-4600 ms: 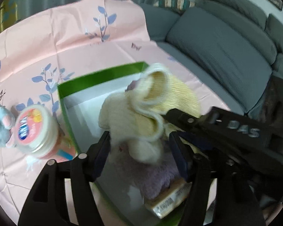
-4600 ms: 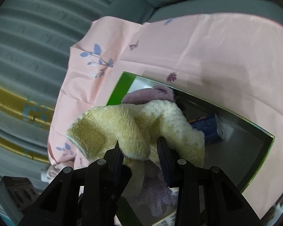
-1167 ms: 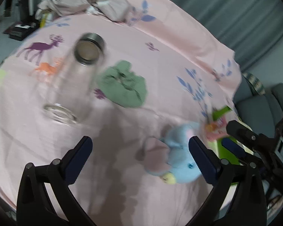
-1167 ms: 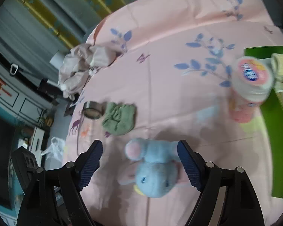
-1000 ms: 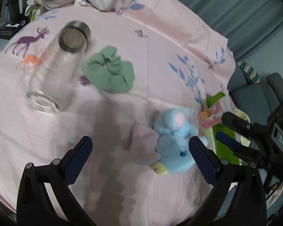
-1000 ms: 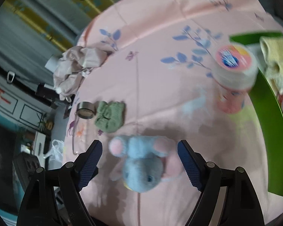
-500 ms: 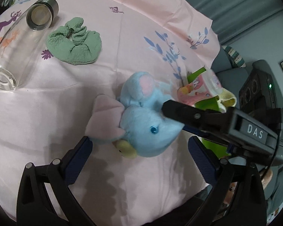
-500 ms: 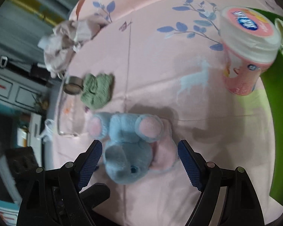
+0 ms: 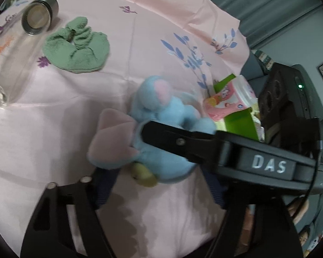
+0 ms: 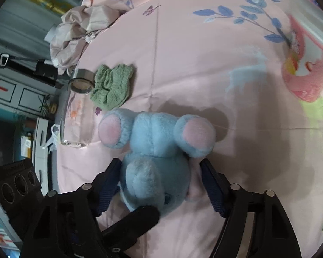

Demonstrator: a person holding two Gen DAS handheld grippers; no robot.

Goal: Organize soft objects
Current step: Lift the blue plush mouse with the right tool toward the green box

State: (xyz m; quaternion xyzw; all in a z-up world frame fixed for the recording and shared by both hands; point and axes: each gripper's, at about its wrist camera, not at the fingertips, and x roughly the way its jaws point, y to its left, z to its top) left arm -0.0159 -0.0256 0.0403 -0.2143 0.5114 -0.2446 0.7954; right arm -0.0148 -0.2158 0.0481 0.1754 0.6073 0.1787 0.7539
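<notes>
I am holding a two-finger gripper in each hand over a table covered with a pink cloth (image 10: 204, 68) printed with blue leaf sprigs. A blue plush toy (image 10: 159, 148) with pink-lined ears lies on the cloth, near the table's edge closest to me. My right gripper (image 10: 160, 185) comes down over it from above, and its jaws are closing with the toy's head between them; the blue fingertips (image 10: 213, 189) sit right at the plush on either side, though I cannot tell whether they press on it. My left gripper (image 9: 161, 185) reaches toward the same toy from the other side, jaws also closing, the toy's lower part between its fingers; from its own camera the right gripper's black body crosses in front of the toy and hides much of the contact.

Farther in on the cloth, a crumpled green knitted cloth (image 10: 111, 90) lies beside a clear glass jar (image 9: 15, 49) resting on its side, its metal lid touching or almost touching the green cloth. A bundle of pale fabric (image 10: 81, 28) is heaped at the table's far edge. Toward the opposite side stands a pink tub (image 9: 232, 96) with a white lid, just beside the rim of a green box (image 9: 241, 124).
</notes>
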